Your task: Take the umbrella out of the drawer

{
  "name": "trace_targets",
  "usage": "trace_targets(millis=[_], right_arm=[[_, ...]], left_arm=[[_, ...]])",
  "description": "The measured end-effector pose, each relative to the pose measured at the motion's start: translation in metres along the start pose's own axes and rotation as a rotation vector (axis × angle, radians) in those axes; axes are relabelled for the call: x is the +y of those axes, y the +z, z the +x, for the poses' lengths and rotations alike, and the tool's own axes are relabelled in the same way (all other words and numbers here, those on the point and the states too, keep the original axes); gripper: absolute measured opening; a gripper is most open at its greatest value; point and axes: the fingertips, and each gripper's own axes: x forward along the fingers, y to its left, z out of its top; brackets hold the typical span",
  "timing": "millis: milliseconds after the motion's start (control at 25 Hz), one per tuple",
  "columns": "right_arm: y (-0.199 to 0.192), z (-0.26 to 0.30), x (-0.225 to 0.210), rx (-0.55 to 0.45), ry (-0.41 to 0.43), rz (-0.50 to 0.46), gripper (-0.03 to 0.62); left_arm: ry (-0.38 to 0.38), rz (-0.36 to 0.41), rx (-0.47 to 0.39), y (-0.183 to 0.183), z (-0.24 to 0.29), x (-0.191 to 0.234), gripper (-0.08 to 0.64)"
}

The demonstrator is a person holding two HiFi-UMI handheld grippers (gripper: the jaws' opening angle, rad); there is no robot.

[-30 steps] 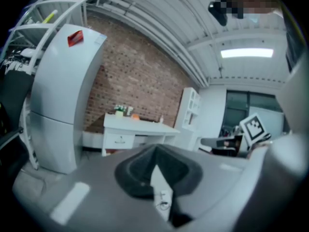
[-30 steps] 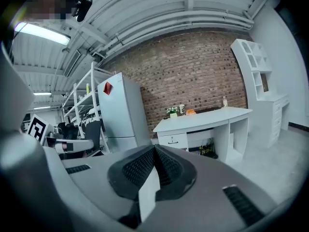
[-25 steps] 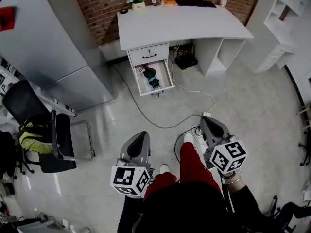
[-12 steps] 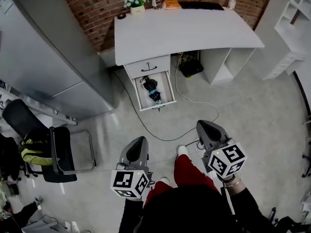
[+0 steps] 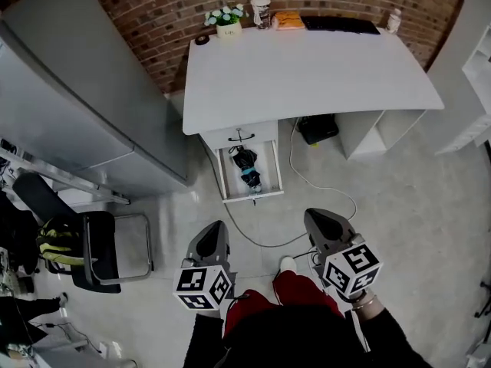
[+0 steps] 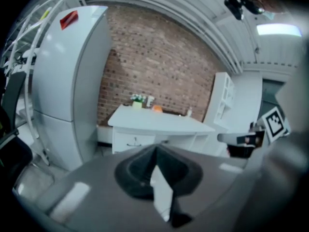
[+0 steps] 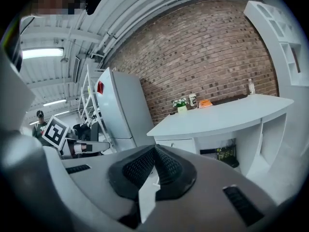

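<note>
A dark umbrella (image 5: 247, 169) is lying lengthwise, back to front, in the desk's (image 5: 307, 75) open drawer (image 5: 254, 197) while the left gripper (image 5: 214, 227) and right gripper (image 5: 317, 216) are hovering well away, jaws closed, empty.

Bright, even light fr ceiling strip (image 7: 41, 52); fisheye warp at edges; left gripper view soft.

Rough brick wall (image 5: 146, 10), smooth matt desk (image 5: 307, 71)
</note>
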Motion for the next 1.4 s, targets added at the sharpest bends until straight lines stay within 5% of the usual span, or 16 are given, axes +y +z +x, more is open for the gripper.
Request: trace_targets(millis=[480,1120,1400], right_arm=[[-0.034,0.051,-0.061,0.094,-0.002,0.075,-0.002],[-0.132,0.181,-0.107,0.210,-0.087,0.132,-0.002],[-0.192,0.223,-0.119,0.265,-0.110,0.186,-0.002]], left_arm=[[0.043,0.026,0.122,-0.017,0.100,0.005,0.003],[0.064,0.001,0.301,-0.126,0.255,0.088,0.009],[0.047,0.005,0.405,-0.185,0.306,0.112,0.081]])
